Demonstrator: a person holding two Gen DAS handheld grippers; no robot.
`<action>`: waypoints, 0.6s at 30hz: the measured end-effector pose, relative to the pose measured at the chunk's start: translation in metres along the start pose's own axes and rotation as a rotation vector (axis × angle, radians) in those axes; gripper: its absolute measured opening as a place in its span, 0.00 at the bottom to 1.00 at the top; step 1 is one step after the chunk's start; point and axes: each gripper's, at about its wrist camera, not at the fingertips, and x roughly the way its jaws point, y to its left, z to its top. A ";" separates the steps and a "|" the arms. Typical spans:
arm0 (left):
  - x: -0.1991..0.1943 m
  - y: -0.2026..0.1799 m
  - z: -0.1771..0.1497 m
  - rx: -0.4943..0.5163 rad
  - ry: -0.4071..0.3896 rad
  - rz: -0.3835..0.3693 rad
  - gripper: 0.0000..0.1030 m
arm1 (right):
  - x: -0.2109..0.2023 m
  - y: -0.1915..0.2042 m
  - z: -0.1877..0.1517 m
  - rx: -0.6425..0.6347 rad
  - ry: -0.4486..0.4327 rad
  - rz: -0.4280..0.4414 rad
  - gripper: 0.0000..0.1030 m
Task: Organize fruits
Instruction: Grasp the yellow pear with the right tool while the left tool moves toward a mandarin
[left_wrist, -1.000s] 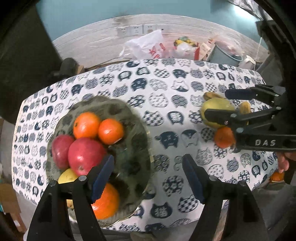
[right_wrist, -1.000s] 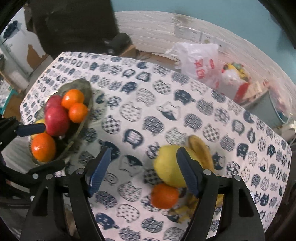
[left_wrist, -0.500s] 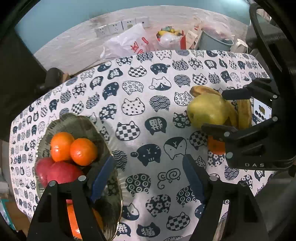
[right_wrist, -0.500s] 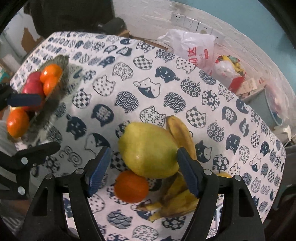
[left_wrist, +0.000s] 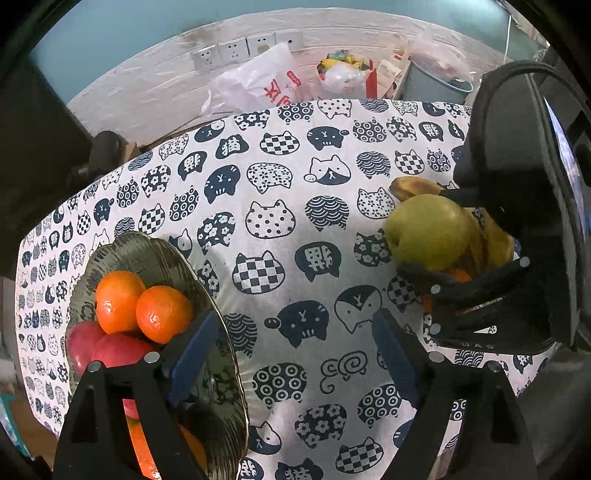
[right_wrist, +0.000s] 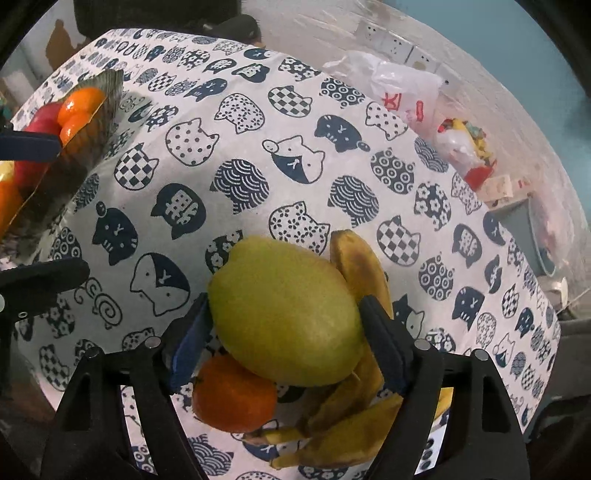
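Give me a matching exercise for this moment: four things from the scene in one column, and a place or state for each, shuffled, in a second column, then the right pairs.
Things
1. green pear
2. bananas
3. two oranges in the dish
4. left hand-held gripper

Places or states
A. open, holding nothing, beside the dish
B. between the fingers of the right hand-held gripper
C. resting above the red apples
D. lying on the tablecloth behind and under the pear

Pairs: 1-B, 2-D, 3-C, 4-A

Bare tablecloth (left_wrist: 295, 236) lies between bowl (left_wrist: 155, 251) and pear (right_wrist: 284, 317), banana (right_wrist: 354, 258) behind.
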 end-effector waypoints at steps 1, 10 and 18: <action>0.000 0.000 0.000 -0.001 0.001 0.000 0.84 | 0.000 -0.001 0.000 0.009 -0.002 0.002 0.77; -0.013 -0.002 0.006 -0.027 -0.025 -0.026 0.84 | -0.019 -0.021 -0.003 0.169 -0.067 0.092 0.76; -0.024 -0.031 0.013 0.004 -0.056 -0.060 0.84 | -0.062 -0.051 -0.015 0.338 -0.157 0.125 0.76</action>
